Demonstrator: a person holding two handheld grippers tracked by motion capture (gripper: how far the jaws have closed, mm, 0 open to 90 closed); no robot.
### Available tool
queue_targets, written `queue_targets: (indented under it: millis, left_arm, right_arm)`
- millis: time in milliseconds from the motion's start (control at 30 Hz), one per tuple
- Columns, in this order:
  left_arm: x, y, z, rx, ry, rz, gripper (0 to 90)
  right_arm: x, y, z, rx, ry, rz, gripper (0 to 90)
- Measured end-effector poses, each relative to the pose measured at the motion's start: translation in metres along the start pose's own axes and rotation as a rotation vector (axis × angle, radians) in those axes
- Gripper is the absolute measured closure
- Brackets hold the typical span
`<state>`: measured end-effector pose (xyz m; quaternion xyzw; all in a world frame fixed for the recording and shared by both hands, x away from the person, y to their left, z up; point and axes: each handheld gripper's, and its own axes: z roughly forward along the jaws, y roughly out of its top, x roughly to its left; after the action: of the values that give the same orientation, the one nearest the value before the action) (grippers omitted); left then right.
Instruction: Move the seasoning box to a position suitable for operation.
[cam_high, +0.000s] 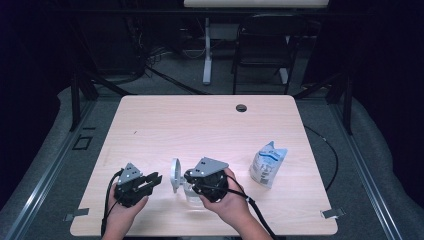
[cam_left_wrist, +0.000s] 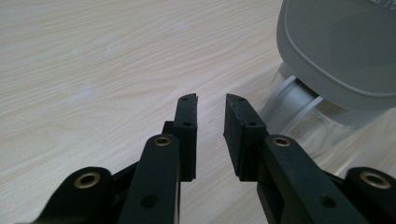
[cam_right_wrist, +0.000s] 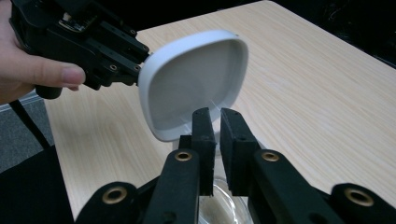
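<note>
Left gripper (cam_left_wrist: 209, 109) jaws parted, empty; right gripper (cam_right_wrist: 215, 122) jaws pinch clear container (cam_right_wrist: 219, 200) rim

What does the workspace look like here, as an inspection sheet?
Surface: light wood table, grommet hole near the far edge.
Job's things: white lid raised on edge above a clear container, front centre.
Clutter: blue-and-white pouch at the right, apart.
Grippers: left gripper open, nothing between its jaws, pointing at the lid; right gripper over the container with a narrow jaw gap, grip unclear.
Cables: one black cable trails from each gripper off the near edge.
Surroundings: dark room, chair, desk leg, floor cable.
</note>
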<state>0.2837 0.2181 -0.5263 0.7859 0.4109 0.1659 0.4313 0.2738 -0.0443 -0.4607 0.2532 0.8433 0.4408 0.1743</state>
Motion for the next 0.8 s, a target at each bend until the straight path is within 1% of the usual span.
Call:
queue_targets:
  millis: [67, 267, 333, 367, 400, 500, 567, 667, 733, 800]
  left_arm:
    - [0.001, 0.000, 0.001, -0.001, -0.001, -0.002, 71.7]
    - [0.002, -0.002, 0.002, 0.003, 0.005, -0.004, 69.2]
    - [0.001, -0.002, 0.003, 0.003, 0.006, -0.004, 68.8]
    - [0.001, -0.002, 0.003, 0.004, 0.006, -0.003, 68.2]
    - [0.001, -0.002, 0.003, 0.003, 0.008, -0.003, 68.2]
    - [0.001, -0.003, 0.003, 0.001, 0.011, -0.008, 66.7]
    - [0.002, -0.003, 0.003, 0.000, 0.013, -0.005, 66.1]
    - [0.002, -0.004, 0.003, -0.003, 0.017, -0.010, 64.1]
    - [0.003, -0.004, 0.003, -0.004, 0.020, -0.009, 63.9]
    - [0.004, -0.004, 0.003, -0.006, 0.021, -0.014, 63.3]
  right_arm:
    - [-0.004, -0.005, -0.002, 0.001, -0.002, 0.010, 82.0]
    - [-0.009, -0.014, -0.007, 0.002, -0.019, 0.015, 77.6]
    - [-0.011, -0.018, -0.009, -0.005, -0.031, 0.018, 72.3]
    - [-0.012, -0.022, -0.010, -0.011, -0.045, 0.017, 70.1]
    - [-0.012, -0.022, -0.010, -0.011, -0.045, 0.017, 70.1]
    - [-0.016, -0.030, -0.013, -0.008, -0.047, 0.033, 67.2]
    - [-0.017, -0.032, -0.014, -0.008, -0.050, 0.036, 66.4]
    - [-0.021, -0.041, -0.019, -0.030, -0.055, 0.055, 63.3]
    - [-0.022, -0.044, -0.020, -0.033, -0.061, 0.059, 62.4]
    - [-0.025, -0.051, -0.025, -0.045, -0.075, 0.080, 58.8]
